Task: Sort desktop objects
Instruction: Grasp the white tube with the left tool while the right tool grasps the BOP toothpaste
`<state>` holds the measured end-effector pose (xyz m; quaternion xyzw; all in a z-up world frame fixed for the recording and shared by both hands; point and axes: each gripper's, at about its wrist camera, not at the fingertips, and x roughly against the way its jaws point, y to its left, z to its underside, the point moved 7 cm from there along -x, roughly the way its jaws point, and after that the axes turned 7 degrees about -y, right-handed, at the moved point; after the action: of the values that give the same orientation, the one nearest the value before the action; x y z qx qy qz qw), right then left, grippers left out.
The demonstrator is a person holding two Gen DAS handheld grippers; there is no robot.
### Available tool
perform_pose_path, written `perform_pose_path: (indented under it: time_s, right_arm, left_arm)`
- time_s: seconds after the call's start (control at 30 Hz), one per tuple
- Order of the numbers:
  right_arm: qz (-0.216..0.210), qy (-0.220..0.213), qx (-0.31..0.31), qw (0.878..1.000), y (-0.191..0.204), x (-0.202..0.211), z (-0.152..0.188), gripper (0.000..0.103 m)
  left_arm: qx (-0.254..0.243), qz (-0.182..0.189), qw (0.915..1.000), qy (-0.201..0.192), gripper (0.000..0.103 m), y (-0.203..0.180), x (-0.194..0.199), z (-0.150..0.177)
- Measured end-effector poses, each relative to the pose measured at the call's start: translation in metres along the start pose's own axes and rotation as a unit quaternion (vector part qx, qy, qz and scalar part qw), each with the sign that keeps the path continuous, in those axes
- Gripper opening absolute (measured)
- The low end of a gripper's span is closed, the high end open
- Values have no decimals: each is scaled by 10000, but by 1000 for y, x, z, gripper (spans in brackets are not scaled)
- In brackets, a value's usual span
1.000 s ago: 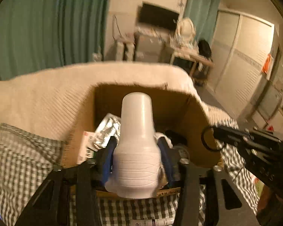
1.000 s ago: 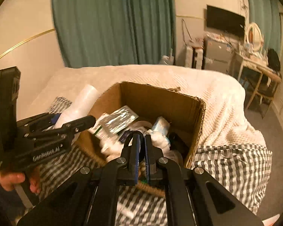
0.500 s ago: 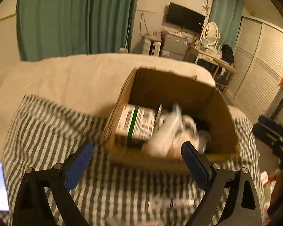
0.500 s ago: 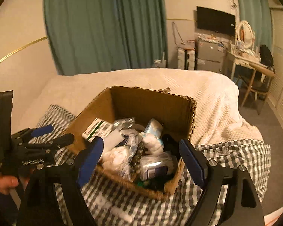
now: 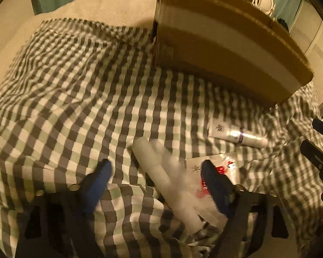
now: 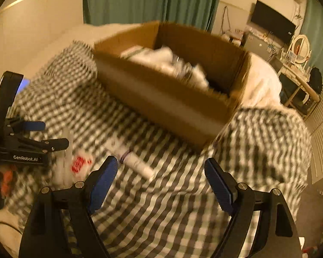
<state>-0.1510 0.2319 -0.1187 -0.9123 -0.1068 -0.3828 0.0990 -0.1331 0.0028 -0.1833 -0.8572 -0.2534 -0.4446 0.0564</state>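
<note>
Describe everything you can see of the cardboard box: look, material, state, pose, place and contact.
The cardboard box is brown corrugated card, rectangular and upright, its top open. It stands on the checked cloth spread over a bed. Blurred white items fill it near the rim. Neither gripper touches it.

The left tongs gape wide across the lower middle of their own view. The right tongs are likewise spread wide, low in their frame, gripping nothing.
</note>
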Motion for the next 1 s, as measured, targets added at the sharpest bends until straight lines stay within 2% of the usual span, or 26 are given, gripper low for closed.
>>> perform_pose_path:
  time_s: [0.23,0.33,0.37,0.4,0.43,0.47,0.5,0.6,0.63,0.67,0.7,0.77,0.83,1.0]
  right_arm:
    - [-441,317,-54,9985,10,-30,0,83]
    - [-661,633,103,9958,22,-54,-1,83]
    - [-710,716,165,9948,27,-62,0,82]
    - [-736,792,266,9938,32,-71,0,82]
    - [-716,842,371,9932,36,-78,2,82]
    - [-655,894,493,9926,39,-85,3,82]
    - [-657,991,610,9910,43,-92,6,82]
    - [-710,1192,815,9870,49,-109,12,82]
    - [-730,1285,845,9854,51,-115,16,76]
    - [-754,1375,849,9840,52,-118,20,62]
    - [-806,1417,834,9831,53,-120,23,57]
    - [-849,1330,824,9840,54,-115,23,36]
    - [-791,1212,764,9865,53,-107,21,23]
    - [-638,692,515,9942,42,-70,9,23]
  left_arm:
    - [-204,-237,9994,144,81,4,-15,12]
    - [-216,-146,9995,186,72,2,-17,14]
    - [-217,-72,9995,207,62,1,-16,15]
    - [-224,-1,9995,216,48,0,-15,15]
    - [-247,60,9994,225,41,-2,-14,16]
    - [-251,85,9994,222,27,-2,-12,16]
    - [-235,87,9994,225,19,-1,-11,17]
    - [-52,256,9994,233,10,3,-5,17]
    - [-19,367,9992,181,9,3,-1,16]
    - [-13,435,9990,126,9,2,3,15]
    - [-21,450,9990,71,9,2,6,14]
    - [-108,480,9988,-65,9,0,14,13]
    - [-166,517,9983,-187,9,-1,20,10]
    - [-142,667,9970,-375,8,0,30,-1]
